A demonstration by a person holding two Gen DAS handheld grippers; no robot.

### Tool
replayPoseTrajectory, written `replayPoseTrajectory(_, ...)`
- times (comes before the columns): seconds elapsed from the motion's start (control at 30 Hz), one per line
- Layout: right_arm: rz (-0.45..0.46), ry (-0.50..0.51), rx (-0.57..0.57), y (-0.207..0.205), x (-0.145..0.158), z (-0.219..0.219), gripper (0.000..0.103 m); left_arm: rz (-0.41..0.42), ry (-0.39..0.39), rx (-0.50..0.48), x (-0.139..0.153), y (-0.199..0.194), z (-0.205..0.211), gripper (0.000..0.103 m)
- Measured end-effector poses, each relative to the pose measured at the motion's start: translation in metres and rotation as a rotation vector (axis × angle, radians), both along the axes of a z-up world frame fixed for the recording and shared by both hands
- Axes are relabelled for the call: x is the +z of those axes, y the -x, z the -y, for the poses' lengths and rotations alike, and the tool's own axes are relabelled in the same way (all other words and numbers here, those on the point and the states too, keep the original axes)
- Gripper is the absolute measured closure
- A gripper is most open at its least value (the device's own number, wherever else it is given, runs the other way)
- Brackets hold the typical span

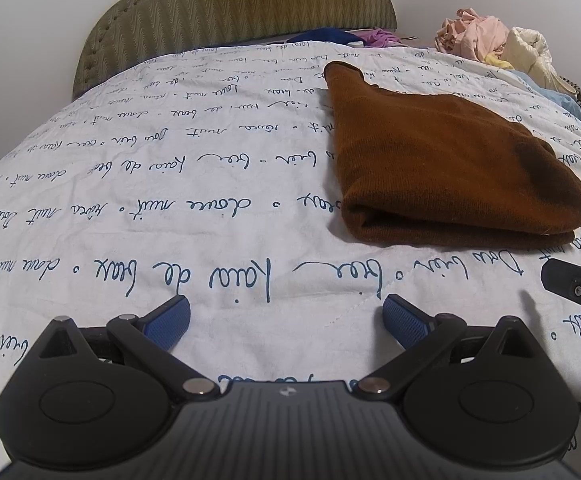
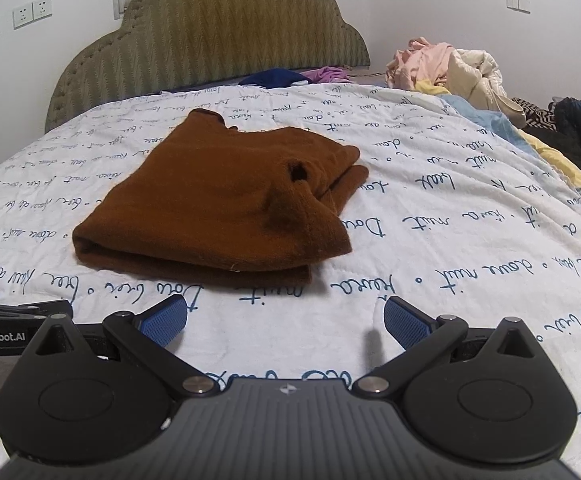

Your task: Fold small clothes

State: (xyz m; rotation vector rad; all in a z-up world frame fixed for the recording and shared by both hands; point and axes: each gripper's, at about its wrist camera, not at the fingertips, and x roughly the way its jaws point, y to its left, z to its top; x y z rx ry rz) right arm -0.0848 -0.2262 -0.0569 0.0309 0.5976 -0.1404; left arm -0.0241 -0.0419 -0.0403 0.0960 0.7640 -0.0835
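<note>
1. Brown garment (image 2: 218, 200) lies folded on the script-printed quilt (image 2: 430, 240), ahead of both tools.
2. Left gripper (image 1: 286, 320): fingers spread, holding nothing.
3. Right gripper (image 2: 286, 320): fingers spread, holding nothing.

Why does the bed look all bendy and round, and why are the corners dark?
Left wrist view: the fisheye lens curves the bedspread and darkens the corners. Right wrist view: same bulge; the brown garment looks sharp, with a soft shadow under its near edge.
</note>
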Motion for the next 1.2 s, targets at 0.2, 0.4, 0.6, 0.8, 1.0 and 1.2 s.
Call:
replayPoseTrajectory(0.2,-0.009,-0.012,-0.009,-0.003,-0.0043,0.0027,0.0,-0.003,0.006,0.003,-0.0007,-0.0007,-0.0006,0.0)
replayPoseTrajectory(0.4,-0.014,-0.034,-0.019,-0.0027,-0.0064,0.0072,0.0,-0.001,0.002,0.003,-0.0013,-0.0005,-0.0004,0.0)
replayPoseTrajectory(0.6,-0.012,-0.021,-0.005,-0.002,-0.0054,0.0029,0.0,0.001,-0.007,0.001,-0.0019,0.0004,0.001,0.0)
replayPoseTrajectory(0.8,-0.014,-0.025,-0.007,-0.0015,-0.0056,0.0029,0.0,0.001,-0.007,0.001,-0.0019,0.0003,0.001,0.0)
replayPoseTrajectory(1.0,-0.015,-0.025,-0.007,-0.0013,-0.0056,0.0035,0.0,0.001,-0.006,0.001,-0.002,0.0003,0.001,0.0)
replayPoseTrajectory(1.2,-0.014,-0.023,-0.005,-0.0009,-0.0053,0.0027,0.0,0.001,-0.006,0.001,-0.0019,0.0004,0.001,0.0)
